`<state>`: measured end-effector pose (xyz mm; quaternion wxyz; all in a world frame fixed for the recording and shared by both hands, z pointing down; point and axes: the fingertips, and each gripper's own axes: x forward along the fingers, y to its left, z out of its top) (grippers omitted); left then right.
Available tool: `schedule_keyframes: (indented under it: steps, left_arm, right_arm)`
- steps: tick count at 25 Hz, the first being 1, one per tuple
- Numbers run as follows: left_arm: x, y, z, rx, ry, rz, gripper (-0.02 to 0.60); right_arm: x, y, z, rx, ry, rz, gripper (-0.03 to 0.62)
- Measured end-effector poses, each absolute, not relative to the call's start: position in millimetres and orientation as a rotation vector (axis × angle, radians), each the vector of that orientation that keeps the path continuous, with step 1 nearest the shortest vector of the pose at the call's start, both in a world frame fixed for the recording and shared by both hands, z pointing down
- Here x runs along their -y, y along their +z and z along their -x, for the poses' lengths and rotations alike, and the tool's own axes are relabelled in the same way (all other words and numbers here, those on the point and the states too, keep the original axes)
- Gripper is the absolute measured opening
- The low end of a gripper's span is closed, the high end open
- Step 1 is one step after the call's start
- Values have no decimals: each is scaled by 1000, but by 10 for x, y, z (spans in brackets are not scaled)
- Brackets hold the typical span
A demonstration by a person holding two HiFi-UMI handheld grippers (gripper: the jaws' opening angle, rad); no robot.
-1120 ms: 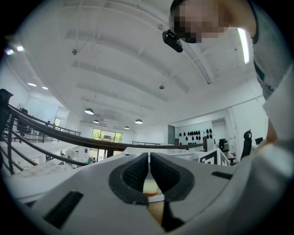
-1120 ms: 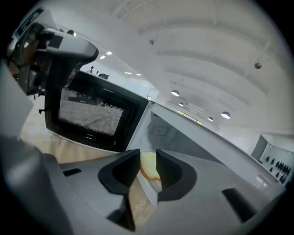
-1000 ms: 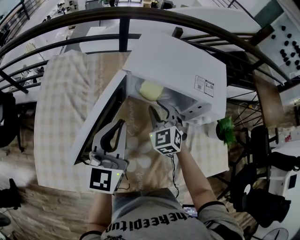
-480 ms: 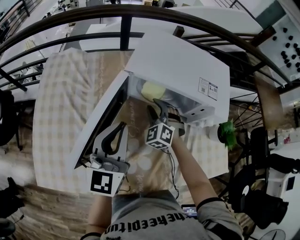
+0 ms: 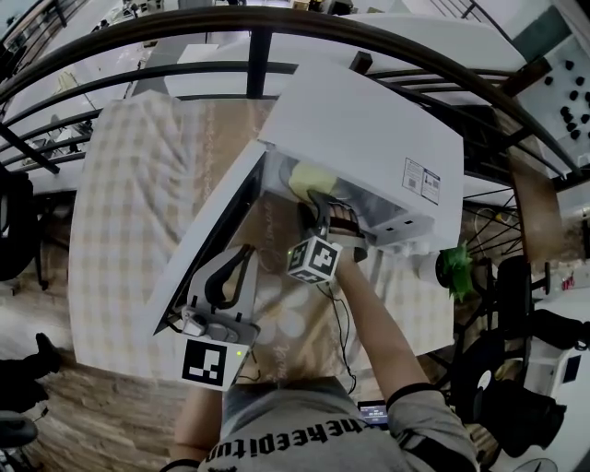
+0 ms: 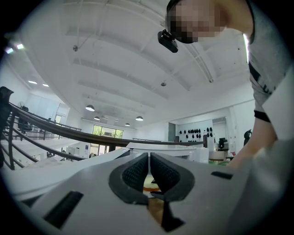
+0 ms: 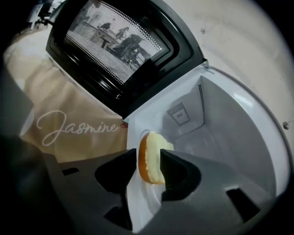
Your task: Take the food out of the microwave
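Note:
A white microwave (image 5: 369, 138) stands on the table with its door (image 5: 212, 240) swung open to the left. Inside lies a pale yellow bun (image 5: 309, 180) on a white plate (image 7: 138, 197). My right gripper (image 5: 323, 207) reaches into the microwave's mouth, tilted downward. In the right gripper view its jaws are opening, and the bun (image 7: 149, 158) shows between the right gripper's (image 7: 148, 167) tips; the pads do not press on it. The left gripper (image 5: 241, 253) hangs low beside the door's outer edge. Seen in its own view, the left gripper (image 6: 149, 167) is shut and holds nothing.
A chequered cloth (image 5: 120, 212) with a tan runner (image 7: 69, 124) covers the table. A small green plant (image 5: 452, 263) stands at the microwave's right. A dark curved railing (image 5: 277, 28) runs behind the table. The black door window (image 7: 119, 50) stands left of the cavity.
The right gripper has moved forward and down into the microwave's opening, rolled, and its jaws have spread wider. The left gripper has stayed by the door.

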<state>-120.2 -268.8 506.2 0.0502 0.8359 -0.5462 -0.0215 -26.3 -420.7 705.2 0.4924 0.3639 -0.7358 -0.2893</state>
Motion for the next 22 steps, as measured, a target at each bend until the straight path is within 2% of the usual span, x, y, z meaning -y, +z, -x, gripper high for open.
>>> schedule_keyframes:
  steps: [7,15,22]
  left_arm:
    - [2689,5092,1234,1655,-41,-2544,15]
    - [2686,5094,1261,1654,-39,-2537,15]
    - [2651,5037,1248,1658,-43,-2546,15]
  right_arm:
    - [4318,7111,278,1772,-695,-885,163]
    - [4292,7113,297,1750,-686,-889,108]
    - [4165,7022,274,1764,-682,-897,91]
